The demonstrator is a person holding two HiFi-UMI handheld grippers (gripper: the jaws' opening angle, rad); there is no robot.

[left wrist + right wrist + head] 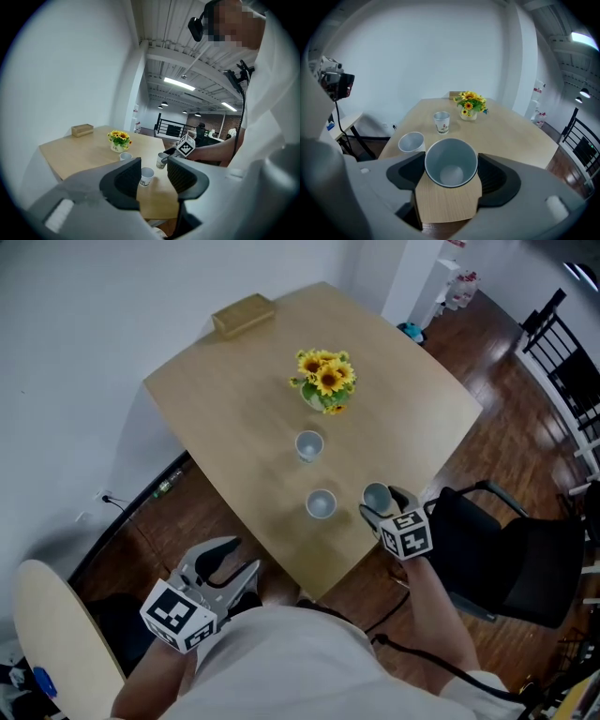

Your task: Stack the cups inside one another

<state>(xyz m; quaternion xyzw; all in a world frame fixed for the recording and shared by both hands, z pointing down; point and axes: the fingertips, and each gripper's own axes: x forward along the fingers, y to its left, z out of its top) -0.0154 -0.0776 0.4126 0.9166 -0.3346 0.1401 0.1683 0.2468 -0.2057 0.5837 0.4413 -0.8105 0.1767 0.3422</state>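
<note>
So far nothing is nested: all three pale paper cups are apart, each empty.
The left gripper (234,564) hangs with fingers spread on nothing. Beyond them, the nearer cup (321,503) and farther cup (309,445) stand on the light wooden table (234,409). The right gripper (384,503) pinches the third cup (377,495).

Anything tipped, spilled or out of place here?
Nothing odd. The cup between the right tongs sits upright near the table edge; the other two cups and flowers stand upright, nothing spilled.
</note>
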